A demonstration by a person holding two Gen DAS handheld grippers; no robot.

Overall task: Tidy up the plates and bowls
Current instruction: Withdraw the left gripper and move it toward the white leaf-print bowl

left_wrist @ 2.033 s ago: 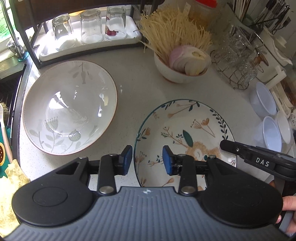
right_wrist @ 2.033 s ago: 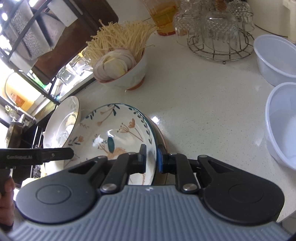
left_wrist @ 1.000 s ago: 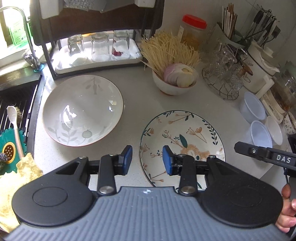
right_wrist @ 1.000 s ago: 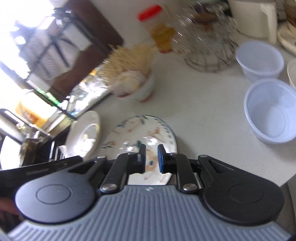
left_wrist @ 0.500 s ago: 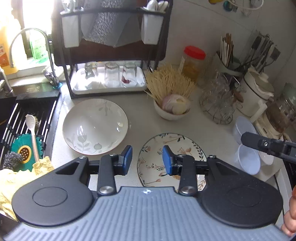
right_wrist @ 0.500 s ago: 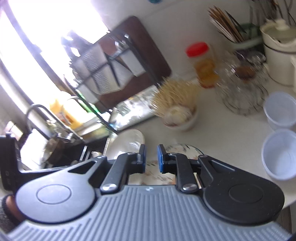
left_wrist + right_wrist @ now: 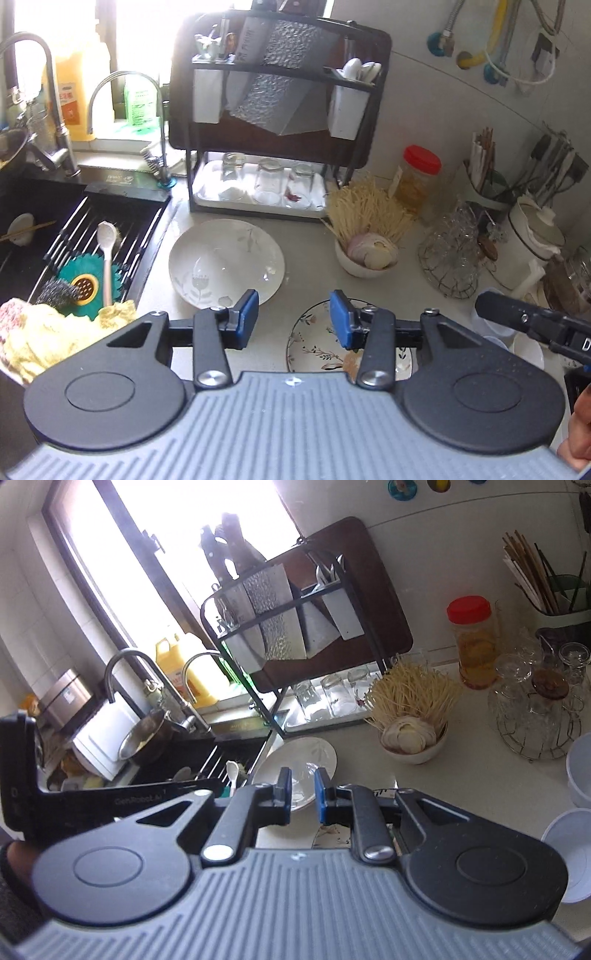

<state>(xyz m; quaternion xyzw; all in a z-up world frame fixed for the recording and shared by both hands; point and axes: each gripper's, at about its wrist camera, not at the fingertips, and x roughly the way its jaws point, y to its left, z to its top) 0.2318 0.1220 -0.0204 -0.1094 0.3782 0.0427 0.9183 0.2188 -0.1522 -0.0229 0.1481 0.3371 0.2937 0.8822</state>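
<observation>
Two dishes lie on the pale counter. The white leaf-print plate (image 7: pixel 225 258) (image 7: pixel 306 760) lies by the sink. The floral plate (image 7: pixel 314 343) lies to its right, half hidden behind my left gripper (image 7: pixel 293 319); only a sliver of the floral plate (image 7: pixel 332 834) shows in the right wrist view. The left gripper hovers high above both, its jaws opening with nothing between them. My right gripper (image 7: pixel 301 795) also hangs well above the counter, shut and holding nothing; its body shows in the left wrist view at the right edge (image 7: pixel 532 321).
A bowl of noodles and sliced onion (image 7: pixel 365 254) stands behind the plates. A black dish rack with upturned glasses (image 7: pixel 269 184) lines the back. The sink with a drain rack (image 7: pixel 74 240) is on the left. A wire glass holder (image 7: pixel 454 254) and white plastic bowls (image 7: pixel 580 771) crowd the right.
The right gripper, earlier around the floral plate's rim, is now clear of it. Both grippers have risen away from the counter. The left jaws have spread wider.
</observation>
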